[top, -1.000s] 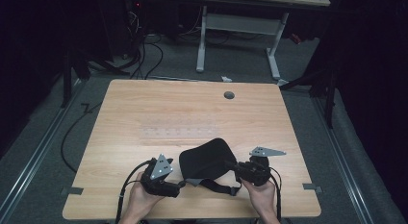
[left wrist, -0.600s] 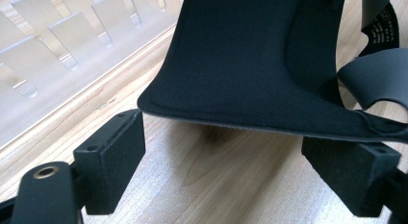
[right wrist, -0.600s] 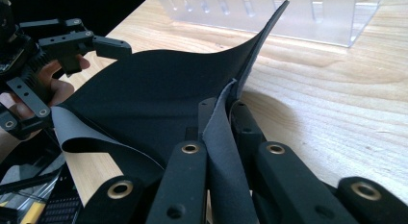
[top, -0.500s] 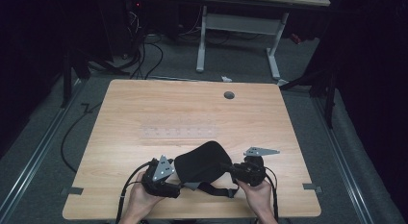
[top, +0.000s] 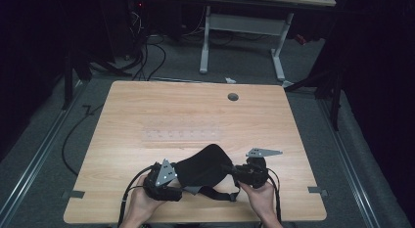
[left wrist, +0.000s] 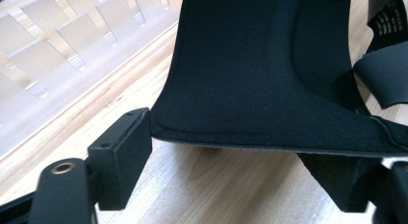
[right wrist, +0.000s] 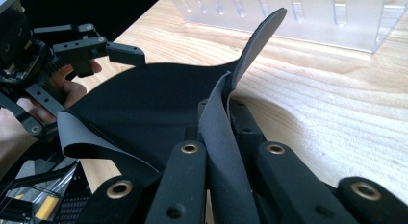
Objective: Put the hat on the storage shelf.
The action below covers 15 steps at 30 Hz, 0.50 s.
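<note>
Pouch (left wrist: 250, 70) edge – cropped, R side

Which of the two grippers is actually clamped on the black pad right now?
The right gripper: its jaws pinch a fold of the black pad. The left gripper straddles the pad's opposite edge with jaws wide, and they have just been closing.

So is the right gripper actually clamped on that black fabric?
Yes, shut: the right gripper pinches an edge of the black fabric piece between its jaws.
</note>
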Each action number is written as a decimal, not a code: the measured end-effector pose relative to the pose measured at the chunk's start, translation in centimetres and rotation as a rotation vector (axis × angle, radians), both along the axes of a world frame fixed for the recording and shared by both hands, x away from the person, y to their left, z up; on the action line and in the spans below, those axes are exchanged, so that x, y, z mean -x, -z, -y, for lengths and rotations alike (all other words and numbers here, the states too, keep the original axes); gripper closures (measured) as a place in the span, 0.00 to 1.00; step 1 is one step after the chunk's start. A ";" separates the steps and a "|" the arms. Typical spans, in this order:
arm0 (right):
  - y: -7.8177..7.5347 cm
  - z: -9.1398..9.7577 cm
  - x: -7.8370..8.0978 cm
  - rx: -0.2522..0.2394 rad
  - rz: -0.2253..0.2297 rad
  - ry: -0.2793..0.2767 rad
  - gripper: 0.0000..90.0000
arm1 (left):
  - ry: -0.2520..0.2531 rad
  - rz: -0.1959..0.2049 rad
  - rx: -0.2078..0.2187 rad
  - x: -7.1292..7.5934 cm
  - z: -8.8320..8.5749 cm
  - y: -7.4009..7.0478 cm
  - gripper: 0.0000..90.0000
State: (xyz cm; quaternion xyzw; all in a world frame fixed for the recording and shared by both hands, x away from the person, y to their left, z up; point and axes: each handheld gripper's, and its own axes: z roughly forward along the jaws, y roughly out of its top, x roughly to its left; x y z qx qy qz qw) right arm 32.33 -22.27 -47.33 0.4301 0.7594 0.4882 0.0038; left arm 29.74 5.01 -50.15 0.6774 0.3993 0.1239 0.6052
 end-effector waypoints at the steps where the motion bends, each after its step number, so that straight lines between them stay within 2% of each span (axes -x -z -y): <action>1: -0.1 -0.1 -0.1 -0.003 -0.004 -0.003 0.95 | -0.001 0.001 0.002 0.0 -0.1 0.0 0.29; 3: -0.2 -0.2 -0.2 -0.004 0.001 -0.007 0.95 | 0.003 -0.002 0.011 0.0 -0.2 -0.1 0.32; 4: -0.2 -0.2 -0.2 -0.008 -0.003 -0.009 0.95 | 0.011 -0.002 0.031 0.1 -0.3 -0.2 0.36; 6: -0.2 -0.4 -0.4 -0.038 -0.014 -0.030 0.95 | 0.013 -0.007 0.033 0.1 -0.2 -0.2 0.38; 9: -0.3 -0.9 -0.5 -0.036 -0.006 -0.039 0.95 | 0.015 -0.008 0.017 0.0 -0.1 -0.1 0.42; 15: -0.4 -1.1 -0.9 -0.055 -0.001 -0.046 0.95 | 0.004 0.003 0.030 -0.1 -0.3 -0.3 0.52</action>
